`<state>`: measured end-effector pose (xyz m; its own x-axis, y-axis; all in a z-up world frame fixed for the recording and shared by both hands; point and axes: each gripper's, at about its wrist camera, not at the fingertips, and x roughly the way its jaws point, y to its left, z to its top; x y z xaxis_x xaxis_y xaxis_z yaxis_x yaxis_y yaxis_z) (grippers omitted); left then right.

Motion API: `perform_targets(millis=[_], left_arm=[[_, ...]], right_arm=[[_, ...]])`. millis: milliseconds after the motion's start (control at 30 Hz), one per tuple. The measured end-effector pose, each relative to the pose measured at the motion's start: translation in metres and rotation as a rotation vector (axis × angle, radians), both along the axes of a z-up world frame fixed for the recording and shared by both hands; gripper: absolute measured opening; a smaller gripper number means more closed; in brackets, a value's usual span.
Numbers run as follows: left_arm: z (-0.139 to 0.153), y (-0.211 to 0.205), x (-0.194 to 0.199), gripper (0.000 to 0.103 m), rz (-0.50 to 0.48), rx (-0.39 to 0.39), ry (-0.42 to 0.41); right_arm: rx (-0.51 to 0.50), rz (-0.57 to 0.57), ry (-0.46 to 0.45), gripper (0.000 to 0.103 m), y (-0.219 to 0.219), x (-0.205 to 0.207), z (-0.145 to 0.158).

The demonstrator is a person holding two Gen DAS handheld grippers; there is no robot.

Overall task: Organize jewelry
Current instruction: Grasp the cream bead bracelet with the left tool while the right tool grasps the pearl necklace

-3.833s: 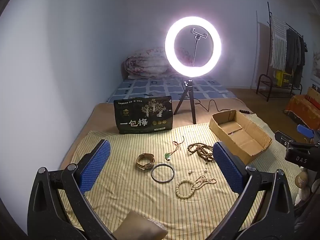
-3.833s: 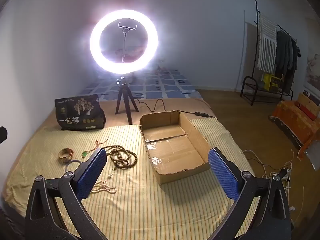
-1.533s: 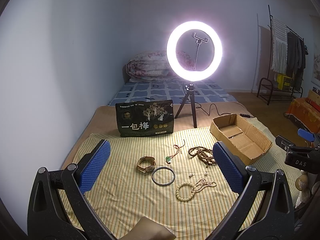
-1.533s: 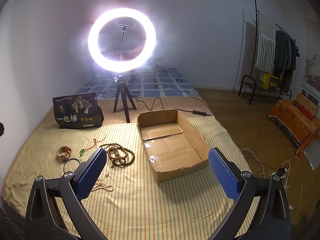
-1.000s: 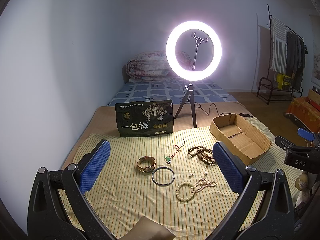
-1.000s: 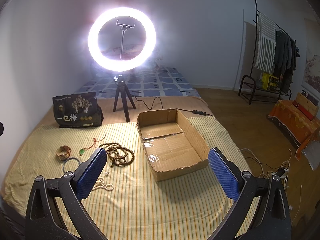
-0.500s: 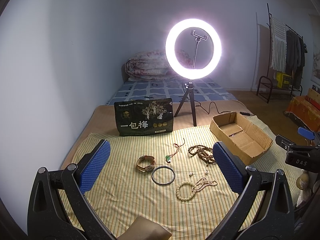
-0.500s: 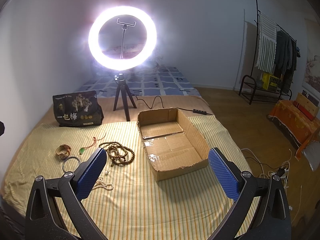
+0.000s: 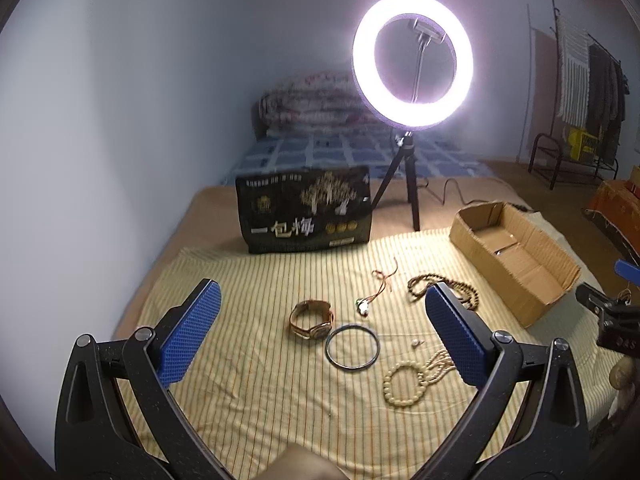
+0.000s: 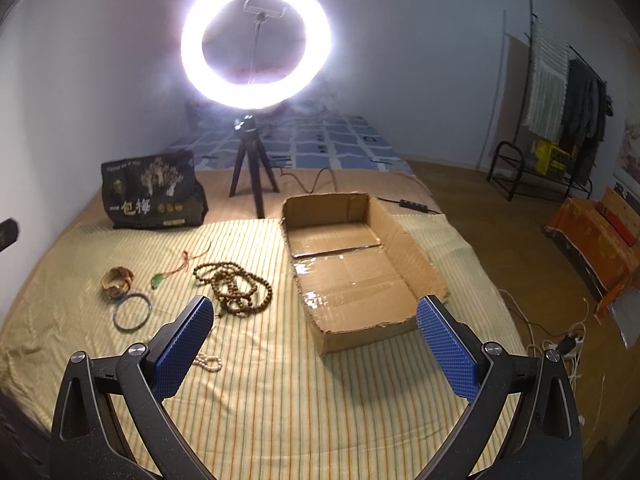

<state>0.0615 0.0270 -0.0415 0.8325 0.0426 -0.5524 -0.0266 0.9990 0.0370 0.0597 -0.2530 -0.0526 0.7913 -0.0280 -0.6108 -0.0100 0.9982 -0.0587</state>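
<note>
Yellow striped cloth (image 9: 256, 280) fills the lower half of the left wrist view. The left gripper (image 9: 320, 336) hangs over it with its blue pads wide apart and nothing between them. At frame centre lie a brown watch (image 9: 311, 317) and, just beside it to the lower right, a dark bangle (image 9: 352, 346). A green pendant on a red cord (image 9: 363, 307) is a little above the bangle. A pale bead bracelet (image 9: 404, 384) lies at lower right, and dark brown prayer beads (image 9: 424, 284) are partly hidden behind the right pad. The cardboard box (image 9: 516, 248), open on top, is at middle right. A black snack bag (image 9: 304, 210) stands at upper centre, and a lit ring light (image 9: 412, 60) stands on a tripod behind it.

In the right wrist view, the right gripper (image 10: 316, 338) is also wide open and holds nothing. The box (image 10: 400, 236) is at frame centre with no jewelry visible inside. The prayer beads (image 10: 236, 286) lie left of it, apart from the box. The pendant (image 10: 157, 280), watch (image 10: 118, 280) and bangle (image 10: 132, 312) are at middle left. A part of the pale beads (image 10: 208, 360) shows beside the left pad.
</note>
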Motion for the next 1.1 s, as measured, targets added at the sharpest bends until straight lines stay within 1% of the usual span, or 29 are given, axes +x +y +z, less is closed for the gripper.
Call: perform_targets(millis=[33,67,167,233,300,333,367,433,500,567,600,667,733,800,833,867,967,1033,1100], left_arm=[[-0.005,0.002,0.004,0.103,0.002,0.004,0.011],[-0.013,0.006,0.013,0.103,0.004,0.003,0.042],[-0.033,0.018,0.029,0.103,0.0,-0.044,0.102],[-0.045,0.023,0.038,0.096,0.008,-0.048,0.124],[-0.056,0.024,0.041,0.085,0.006,-0.049,0.148],[-0.061,0.024,0.044,0.084,-0.003,-0.059,0.169],[-0.068,0.025,0.047,0.08,-0.021,-0.082,0.198],[-0.079,0.026,0.051,0.075,-0.042,-0.117,0.245],[-0.087,0.023,0.053,0.066,-0.062,-0.145,0.279],[-0.095,0.016,0.052,0.062,-0.098,-0.152,0.31],[-0.098,0.012,0.052,0.059,-0.115,-0.153,0.322],[-0.106,0.004,0.052,0.054,-0.144,-0.157,0.354],[-0.115,-0.003,0.051,0.05,-0.173,-0.17,0.395],[-0.125,-0.01,0.053,0.043,-0.193,-0.182,0.435],[-0.129,-0.013,0.054,0.042,-0.205,-0.184,0.452],[-0.133,-0.015,0.055,0.04,-0.212,-0.186,0.464],[-0.146,-0.021,0.058,0.033,-0.229,-0.201,0.511],[-0.152,-0.024,0.06,0.033,-0.24,-0.208,0.533],[-0.159,-0.029,0.061,0.029,-0.251,-0.197,0.552]], right_arm=[[-0.003,0.013,0.012,0.101,0.003,0.002,-0.004],[-0.002,0.024,0.022,0.101,0.005,0.004,-0.007],[0.012,0.064,0.055,0.101,0.014,0.009,-0.019],[0.04,0.103,0.094,0.101,0.021,0.013,-0.028],[0.075,0.135,0.139,0.101,0.028,0.018,-0.038],[0.084,0.154,0.166,0.099,0.032,0.022,-0.045],[0.083,0.164,0.179,0.094,0.034,0.024,-0.049],[0.078,0.205,0.231,0.089,0.041,0.031,-0.061],[0.083,0.229,0.27,0.085,0.045,0.036,-0.071],[0.09,0.255,0.309,0.079,0.05,0.04,-0.083],[0.089,0.268,0.325,0.078,0.052,0.042,-0.089],[0.081,0.3,0.363,0.067,0.06,0.045,-0.1],[0.069,0.331,0.392,0.066,0.068,0.047,-0.11],[0.051,0.362,0.411,0.062,0.077,0.048,-0.12],[0.041,0.376,0.416,0.058,0.082,0.048,-0.123],[0.032,0.39,0.419,0.057,0.085,0.048,-0.124],[-0.007,0.441,0.417,0.057,0.096,0.046,-0.129],[-0.037,0.47,0.415,0.057,0.102,0.044,-0.13],[-0.046,0.496,0.419,0.057,0.105,0.042,-0.132]])
